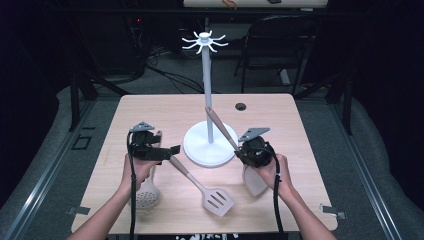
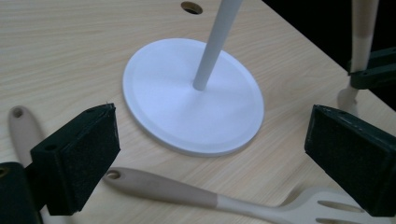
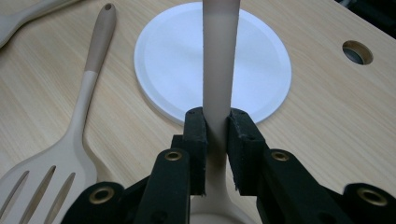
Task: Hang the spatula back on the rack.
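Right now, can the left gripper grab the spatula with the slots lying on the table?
Probably yes. The left gripper hangs open just above the slotted spatula, whose handle lies flat on the table between the jaws. Nothing covers it; the stand's white base sits beside it, apart.

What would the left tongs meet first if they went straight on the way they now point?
Probably the rack's white round base: the open left tongs aim at it, passing over the slotted spatula's handle, though depth is uncertain.
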Action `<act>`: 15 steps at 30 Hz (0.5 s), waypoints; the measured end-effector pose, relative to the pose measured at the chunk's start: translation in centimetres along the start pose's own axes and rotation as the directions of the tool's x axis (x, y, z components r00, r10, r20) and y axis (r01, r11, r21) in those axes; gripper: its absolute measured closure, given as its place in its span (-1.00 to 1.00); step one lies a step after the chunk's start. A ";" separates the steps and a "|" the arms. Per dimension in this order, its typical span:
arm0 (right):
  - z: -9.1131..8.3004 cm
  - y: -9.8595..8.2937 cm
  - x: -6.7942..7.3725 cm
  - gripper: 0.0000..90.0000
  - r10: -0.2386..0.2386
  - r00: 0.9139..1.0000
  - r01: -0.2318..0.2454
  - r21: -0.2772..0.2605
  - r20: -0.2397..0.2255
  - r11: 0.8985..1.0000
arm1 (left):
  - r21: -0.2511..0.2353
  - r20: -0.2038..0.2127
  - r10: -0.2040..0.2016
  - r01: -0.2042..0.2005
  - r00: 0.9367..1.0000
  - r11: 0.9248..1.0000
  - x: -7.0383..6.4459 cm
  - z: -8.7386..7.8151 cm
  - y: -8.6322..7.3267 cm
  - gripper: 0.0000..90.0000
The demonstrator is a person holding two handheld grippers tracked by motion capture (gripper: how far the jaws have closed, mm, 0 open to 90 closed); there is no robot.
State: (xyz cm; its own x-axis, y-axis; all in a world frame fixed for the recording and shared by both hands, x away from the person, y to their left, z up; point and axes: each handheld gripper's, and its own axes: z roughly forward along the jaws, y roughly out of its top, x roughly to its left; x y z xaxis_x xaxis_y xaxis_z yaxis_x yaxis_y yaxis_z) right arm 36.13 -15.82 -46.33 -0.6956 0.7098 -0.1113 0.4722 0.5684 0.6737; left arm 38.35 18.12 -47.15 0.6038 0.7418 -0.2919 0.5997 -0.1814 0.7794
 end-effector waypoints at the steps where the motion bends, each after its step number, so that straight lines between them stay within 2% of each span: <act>1: 0.2 0.2 0.1 0.75 -0.008 1.000 0.008 -0.001 0.003 1.000 | 0.000 0.003 -0.002 0.002 1.000 1.000 -0.1 0.2 0.0 -0.92; 5: 0.5 0.7 0.3 0.75 -0.015 1.000 0.015 -0.009 0.002 1.000 | 0.001 0.013 0.008 -0.008 1.000 1.000 -0.5 0.9 0.2 -0.91; 6: 0.8 1.0 0.5 0.75 -0.024 1.000 0.024 -0.011 -0.004 1.000 | 0.003 0.033 0.014 -0.014 0.999 1.000 -1.0 1.5 0.4 -0.91; 8: 1.0 1.2 0.6 0.75 -0.028 1.000 0.028 -0.013 -0.006 1.000 | 0.008 0.040 0.018 -0.018 0.999 1.000 -1.3 1.6 0.5 -0.91; 9: 1.4 1.5 0.8 0.75 -0.034 0.999 0.034 -0.015 -0.009 0.999 | 0.002 0.069 0.022 -0.022 0.997 1.000 -1.6 2.0 0.7 -0.90; 11: 1.5 1.6 0.8 0.75 -0.039 0.999 0.039 -0.008 -0.010 0.999 | 0.003 0.080 0.025 -0.025 0.997 1.000 -1.9 2.2 0.9 -0.89; 13: 2.0 2.0 1.1 0.75 -0.047 0.999 0.047 -0.009 -0.020 0.999 | -0.008 0.137 0.029 -0.028 0.990 1.000 -2.5 2.7 1.4 -0.80; 15: 2.1 2.1 1.2 0.75 -0.051 0.998 0.051 -0.005 -0.022 0.999 | -0.007 0.148 0.036 -0.035 0.988 0.999 -2.8 3.0 1.6 -0.72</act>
State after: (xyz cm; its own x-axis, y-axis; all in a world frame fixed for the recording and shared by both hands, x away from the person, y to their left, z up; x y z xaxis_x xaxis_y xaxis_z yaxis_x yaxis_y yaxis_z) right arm 37.44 -12.91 -46.52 -0.7307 0.6703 -0.1296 0.4332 0.6019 0.6708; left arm 39.17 13.85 -46.78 0.6960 0.6312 -0.3423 0.5740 -0.2028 0.7933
